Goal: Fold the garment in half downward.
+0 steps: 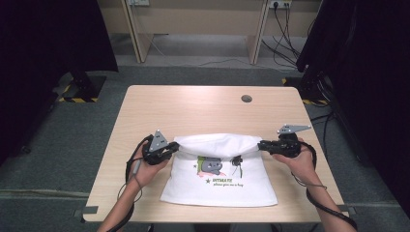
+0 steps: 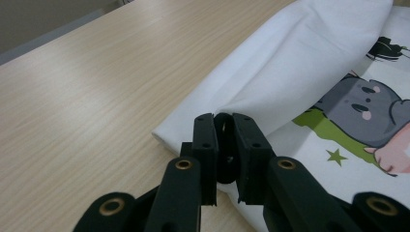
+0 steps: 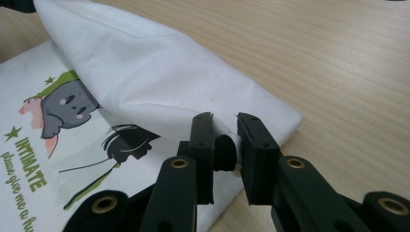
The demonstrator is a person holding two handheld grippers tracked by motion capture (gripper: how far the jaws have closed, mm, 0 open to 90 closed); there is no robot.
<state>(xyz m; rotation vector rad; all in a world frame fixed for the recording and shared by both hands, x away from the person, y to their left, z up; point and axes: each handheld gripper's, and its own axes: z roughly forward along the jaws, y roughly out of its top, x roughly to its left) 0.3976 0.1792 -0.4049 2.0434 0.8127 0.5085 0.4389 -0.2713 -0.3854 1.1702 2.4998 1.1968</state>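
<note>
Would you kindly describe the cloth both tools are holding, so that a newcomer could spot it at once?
On the near half of the light wooden table lies a white cloth, its far edge folded toward the person. It alone carries a print: a grey cartoon animal above green lettering.

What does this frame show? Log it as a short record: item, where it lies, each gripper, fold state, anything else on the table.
item: white printed shirt
place: near half of the wooden table
left gripper: shut on the shirt's left folded edge
right gripper: shut on the shirt's right folded edge
fold state: far part lifted toward the person, partly covering the cartoon print
other: round dark hole in the tabletop
</note>
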